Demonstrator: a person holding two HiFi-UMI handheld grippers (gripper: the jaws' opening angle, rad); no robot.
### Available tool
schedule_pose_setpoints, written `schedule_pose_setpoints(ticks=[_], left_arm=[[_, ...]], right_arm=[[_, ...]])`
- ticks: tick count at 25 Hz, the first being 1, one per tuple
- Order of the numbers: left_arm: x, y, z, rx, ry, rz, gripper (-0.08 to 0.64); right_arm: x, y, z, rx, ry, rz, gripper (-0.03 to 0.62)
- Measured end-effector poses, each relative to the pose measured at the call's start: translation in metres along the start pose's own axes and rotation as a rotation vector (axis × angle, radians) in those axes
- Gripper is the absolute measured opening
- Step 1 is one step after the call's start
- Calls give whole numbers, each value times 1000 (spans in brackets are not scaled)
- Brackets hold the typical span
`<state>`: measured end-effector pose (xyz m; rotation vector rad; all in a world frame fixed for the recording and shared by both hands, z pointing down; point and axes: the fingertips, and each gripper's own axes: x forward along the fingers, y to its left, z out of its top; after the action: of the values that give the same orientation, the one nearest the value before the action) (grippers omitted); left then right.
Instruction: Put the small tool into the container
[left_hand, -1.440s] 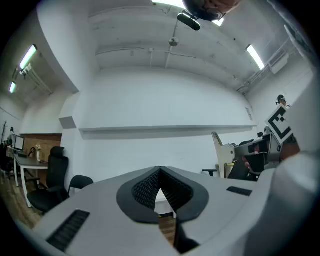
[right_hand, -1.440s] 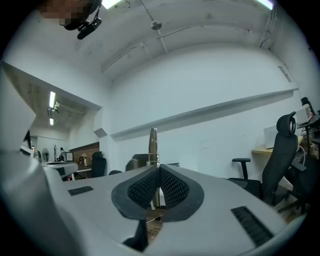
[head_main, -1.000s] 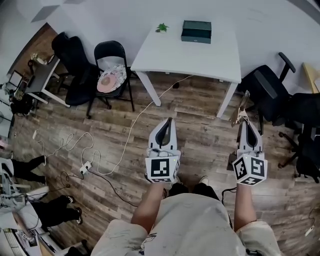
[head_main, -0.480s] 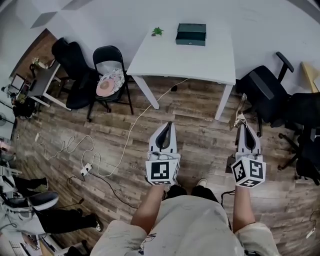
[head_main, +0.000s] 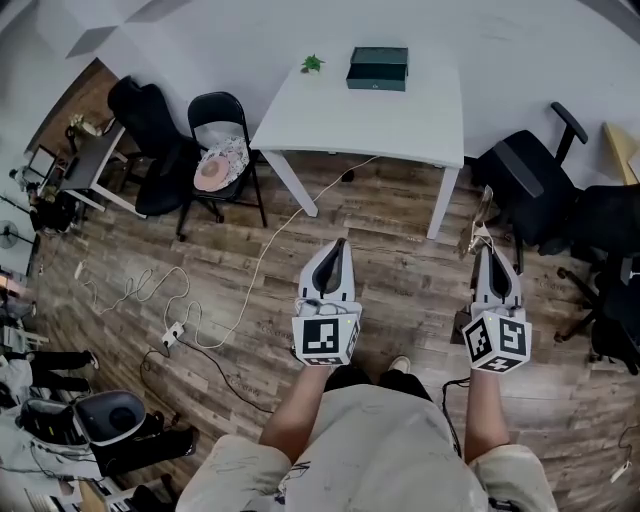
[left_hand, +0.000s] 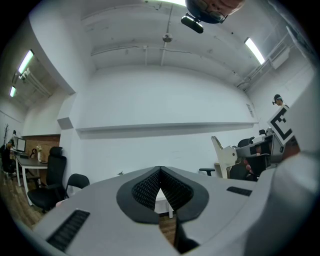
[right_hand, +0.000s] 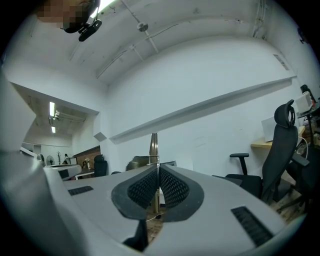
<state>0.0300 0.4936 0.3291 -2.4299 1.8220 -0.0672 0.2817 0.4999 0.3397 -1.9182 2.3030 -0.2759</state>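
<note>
Open floor (head_main: 400, 250) runs clear up to the table (head_main: 370, 115). Its top is mostly free, with a box (head_main: 377, 68) and a plant (head_main: 312, 63) at the far edge. A folding chair (head_main: 225, 105) crowds the left, an office chair (head_main: 525, 175) the right. A cable (head_main: 262, 257) trails across the boards.

You stand on a dark wood-plank floor (head_main: 400, 250), facing a plain white wall (head_main: 220, 40). Ahead of you a white table (head_main: 370, 110) sits close to that wall. To its left are a black folding chair (head_main: 222, 110) with something round and pink on its seat, and a black chair (head_main: 150, 130) draped in dark cloth beside a small desk (head_main: 85, 160). A black office chair (head_main: 535, 180) stands to the table's right. A white cable (head_main: 270, 245) snakes from under the table to a power strip (head_main: 172, 335) on the floor. Strip lights (left_hand: 255, 50) glow overhead.
</note>
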Motion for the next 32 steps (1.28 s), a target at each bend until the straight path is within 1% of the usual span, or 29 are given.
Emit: schedule_pose_setpoints(ticks=[5,13,21,25,32], left_arm=[[-1,-13,2,4,-5,0,6],[3,-19,0,6,-4,10,6],[15,-4,-9,-7,0,23,6],[30,1,-14,-17,-2,25,6],[61,31,-18,-28,-4,20,6]], right_arm=[[-6,-10,1,5,-4,6,18],[-3,-17,-1,9,4,16,18],[19,-11,-8,-2,20,25,18],[35,-13,-7,-10,17,23,18],[74,-2,-6,-14,19,13,18]])
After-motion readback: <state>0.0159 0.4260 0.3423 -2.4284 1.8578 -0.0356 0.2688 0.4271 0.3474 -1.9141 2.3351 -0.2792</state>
